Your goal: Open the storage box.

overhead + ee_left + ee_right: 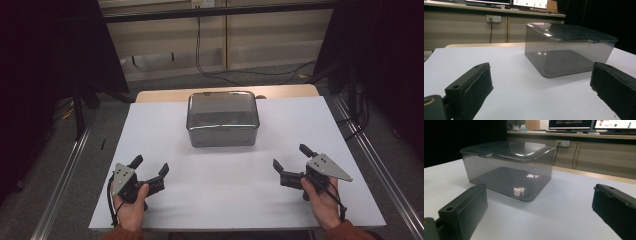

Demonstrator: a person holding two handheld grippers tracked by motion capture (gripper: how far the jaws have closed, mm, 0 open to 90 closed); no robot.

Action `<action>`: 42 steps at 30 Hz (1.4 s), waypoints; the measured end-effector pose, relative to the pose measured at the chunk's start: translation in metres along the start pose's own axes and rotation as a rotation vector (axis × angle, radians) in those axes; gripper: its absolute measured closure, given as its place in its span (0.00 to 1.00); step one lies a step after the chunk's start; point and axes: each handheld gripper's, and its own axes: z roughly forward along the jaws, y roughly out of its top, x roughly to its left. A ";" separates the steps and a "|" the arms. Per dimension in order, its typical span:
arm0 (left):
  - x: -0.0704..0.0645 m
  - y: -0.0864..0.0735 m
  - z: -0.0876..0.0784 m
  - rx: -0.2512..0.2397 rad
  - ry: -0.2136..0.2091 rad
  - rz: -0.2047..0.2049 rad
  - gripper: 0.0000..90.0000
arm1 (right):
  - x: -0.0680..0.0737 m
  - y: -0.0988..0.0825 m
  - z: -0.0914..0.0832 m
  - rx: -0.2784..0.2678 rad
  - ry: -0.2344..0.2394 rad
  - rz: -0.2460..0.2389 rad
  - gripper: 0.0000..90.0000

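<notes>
A smoky grey see-through box with its lid on stands at the middle back of the white table. Nothing shows inside it. My left gripper rests near the front left, held by a hand, its jaws wide open and empty. My right gripper rests near the front right, also open and empty. In the left gripper view the box stands ahead and to the right, between and beyond the open jaws. The right gripper view has the box ahead and to the left.
Metal rails run along both sides of the table. A wooden edge shows behind the white sheet. Cables lie on the floor beyond, and a counter with monitors stands at the back.
</notes>
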 end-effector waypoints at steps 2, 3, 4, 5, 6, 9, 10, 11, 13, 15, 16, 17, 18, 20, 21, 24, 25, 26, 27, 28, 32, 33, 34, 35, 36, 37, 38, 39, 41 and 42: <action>0.000 0.000 0.000 0.001 -0.001 0.003 0.04 | 0.002 0.001 0.002 -0.002 0.006 -0.002 0.00; 0.000 0.000 0.000 0.001 -0.001 0.003 0.04 | 0.002 0.001 0.002 -0.002 0.006 -0.002 0.00; -0.001 0.000 0.000 0.001 -0.002 0.002 0.04 | 0.004 0.002 0.004 -0.006 0.012 -0.006 0.00; -0.001 0.000 0.000 0.001 -0.003 0.002 0.04 | 0.004 0.002 0.004 -0.006 0.012 -0.006 0.00; -0.001 0.000 0.000 0.001 -0.005 -0.001 0.04 | 0.006 0.003 0.006 -0.006 0.019 -0.006 0.00; -0.003 0.000 0.000 -0.002 -0.008 0.001 0.04 | 0.012 0.005 0.012 -0.008 0.034 -0.011 0.00; -0.003 0.000 0.000 -0.001 -0.007 0.002 0.04 | 0.013 0.005 0.013 -0.011 0.037 -0.013 0.00; -0.003 0.000 0.000 -0.001 -0.007 0.002 0.04 | 0.013 0.005 0.013 -0.011 0.037 -0.013 0.00; -0.003 0.001 0.000 0.002 -0.008 0.005 0.04 | 0.017 0.006 0.018 -0.009 0.049 -0.021 0.00; -0.003 0.001 0.001 0.000 -0.008 0.005 0.04 | 0.020 0.007 0.021 -0.012 0.058 -0.018 0.00; -0.003 0.001 0.001 0.000 -0.008 0.007 0.04 | 0.020 0.007 0.021 -0.012 0.058 -0.018 0.00; -0.003 0.001 0.001 0.000 -0.007 0.010 0.04 | 0.021 0.008 0.023 -0.015 0.062 -0.016 0.00; -0.003 0.001 0.001 -0.001 -0.008 0.008 0.04 | 0.025 0.009 0.026 -0.017 0.069 -0.024 0.00; -0.003 0.001 0.000 -0.005 -0.011 0.008 0.04 | 0.027 0.011 0.028 -0.016 0.079 -0.027 0.00; -0.003 0.001 0.000 -0.005 -0.011 0.008 0.04 | 0.027 0.011 0.028 -0.016 0.079 -0.027 0.00; -0.003 0.000 0.001 -0.003 -0.015 0.006 0.04 | 0.031 0.013 0.034 -0.012 0.101 -0.036 0.00; -0.003 0.001 0.001 -0.003 -0.015 0.007 0.04 | 0.032 0.014 0.035 -0.006 0.103 -0.035 0.00; -0.003 0.001 0.001 -0.003 -0.015 0.007 0.04 | 0.032 0.014 0.035 -0.006 0.103 -0.035 0.00; -0.003 0.001 0.001 -0.002 -0.016 0.010 0.04 | 0.033 0.014 0.037 0.006 0.104 -0.038 0.00; -0.003 0.001 0.001 -0.004 -0.017 0.009 0.04 | 0.034 0.015 0.039 0.015 0.107 -0.044 0.00; -0.003 0.001 0.001 -0.001 -0.016 0.011 0.04 | 0.039 0.020 0.046 0.017 0.122 -0.059 0.00; -0.003 0.001 0.001 -0.002 -0.017 0.011 0.04 | 0.040 0.021 0.047 0.019 0.123 -0.065 0.00; -0.003 0.001 0.001 -0.002 -0.017 0.011 0.04 | 0.042 0.022 0.049 0.022 0.122 -0.067 0.00; -0.003 0.001 0.001 -0.003 -0.017 0.011 0.04 | 0.042 0.022 0.049 0.022 0.122 -0.067 0.00; -0.003 0.001 0.001 -0.002 -0.017 0.012 0.04 | 0.043 0.023 0.051 0.023 0.124 -0.075 0.00; -0.003 0.001 0.001 -0.002 -0.017 0.012 0.04 | 0.044 0.025 0.054 0.027 0.127 -0.075 0.00; -0.003 0.000 0.001 -0.003 -0.017 0.009 0.04 | 0.045 0.026 0.055 0.027 0.130 -0.077 0.00; -0.002 0.000 0.001 -0.002 -0.016 0.010 0.04 | 0.045 0.027 0.058 0.021 0.136 -0.080 0.00; -0.002 0.001 0.001 -0.003 -0.017 0.009 0.04 | 0.048 0.030 0.063 0.017 0.143 -0.082 0.00; -0.002 0.000 0.001 -0.005 -0.017 0.007 0.04 | 0.048 0.032 0.065 0.014 0.144 -0.084 0.00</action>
